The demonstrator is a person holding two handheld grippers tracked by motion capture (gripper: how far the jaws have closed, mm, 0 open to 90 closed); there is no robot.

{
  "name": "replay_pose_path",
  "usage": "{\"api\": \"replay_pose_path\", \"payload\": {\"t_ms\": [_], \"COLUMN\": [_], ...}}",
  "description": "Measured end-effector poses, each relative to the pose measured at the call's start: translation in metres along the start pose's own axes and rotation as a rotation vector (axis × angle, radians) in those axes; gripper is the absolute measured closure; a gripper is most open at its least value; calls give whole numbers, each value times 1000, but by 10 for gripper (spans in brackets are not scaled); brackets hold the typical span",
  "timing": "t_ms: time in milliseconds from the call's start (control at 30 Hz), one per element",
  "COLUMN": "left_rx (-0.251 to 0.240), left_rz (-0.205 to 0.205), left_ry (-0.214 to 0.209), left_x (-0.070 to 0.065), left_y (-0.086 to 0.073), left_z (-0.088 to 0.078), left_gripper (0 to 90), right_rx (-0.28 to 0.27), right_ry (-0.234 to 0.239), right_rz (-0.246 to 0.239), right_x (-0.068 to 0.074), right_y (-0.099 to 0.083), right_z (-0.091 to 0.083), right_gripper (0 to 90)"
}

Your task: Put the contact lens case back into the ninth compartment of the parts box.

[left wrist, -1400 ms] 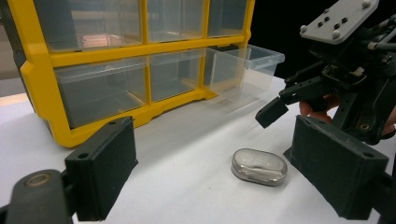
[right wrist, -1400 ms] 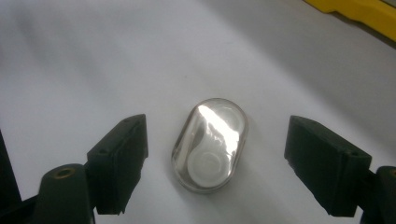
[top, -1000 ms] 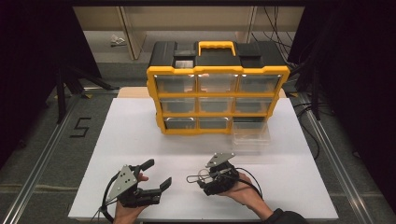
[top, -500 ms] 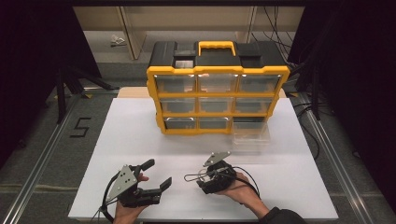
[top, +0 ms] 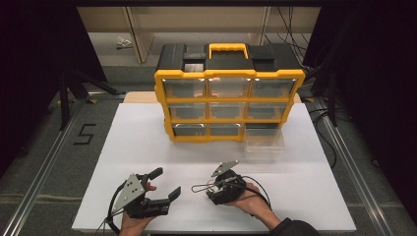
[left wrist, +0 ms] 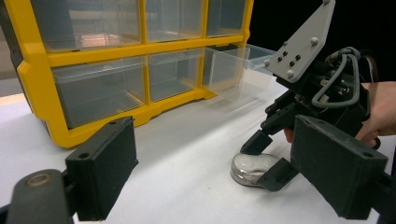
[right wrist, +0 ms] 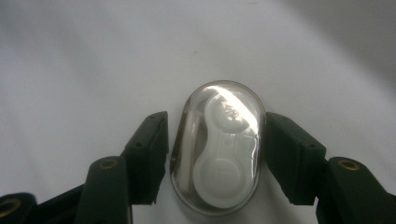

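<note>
Barely anything moved: right claw [right wrist: 215, 158] still brackets the clear oval case [right wrist: 218, 147], jaws part-open across its width; left claw [top: 158, 189] wide open, empty.

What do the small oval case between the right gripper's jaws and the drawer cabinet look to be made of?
Oval case: apparently clear glossy plastic; a bright glare streak crosses the shell, white parts visible inside. Drawer cabinet: likely moulded plastic, an opaque yellow frame with a slight sheen, and transparent drawers you can see through.

Clear oval case [right wrist: 217, 147] between jaws, on white table [right wrist: 93, 60].
</note>
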State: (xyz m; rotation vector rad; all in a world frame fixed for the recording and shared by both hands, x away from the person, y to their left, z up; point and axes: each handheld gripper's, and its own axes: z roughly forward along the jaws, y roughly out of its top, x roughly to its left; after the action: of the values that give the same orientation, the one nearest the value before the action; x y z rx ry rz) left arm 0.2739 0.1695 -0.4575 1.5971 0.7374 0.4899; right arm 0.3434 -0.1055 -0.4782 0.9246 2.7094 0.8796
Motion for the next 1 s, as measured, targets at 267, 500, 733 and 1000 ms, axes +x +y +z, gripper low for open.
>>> {"api": "replay_pose_path", "payload": {"t_ms": [267,500,733,1000], "left_rx": [1,1,-1,-2], "left_rz": [1,2,2,2], "left_ry": [0,1,1,1], "left_x": [0,0,0,0], "left_y": [0,0,0,0], "left_z": [0,0,0,0], "left_gripper": [144,144,145,145], "right_rx": [5,7,5,-23], "right_ry": [-5,-24,-29,-15], "right_rz": [-6,-29,-46,-19], "right_x": [2,5,5,3], "right_y": [0,-1,-1,1], "right_z": [0,1,1,-6], "right_gripper": [481,494,496,497]}}
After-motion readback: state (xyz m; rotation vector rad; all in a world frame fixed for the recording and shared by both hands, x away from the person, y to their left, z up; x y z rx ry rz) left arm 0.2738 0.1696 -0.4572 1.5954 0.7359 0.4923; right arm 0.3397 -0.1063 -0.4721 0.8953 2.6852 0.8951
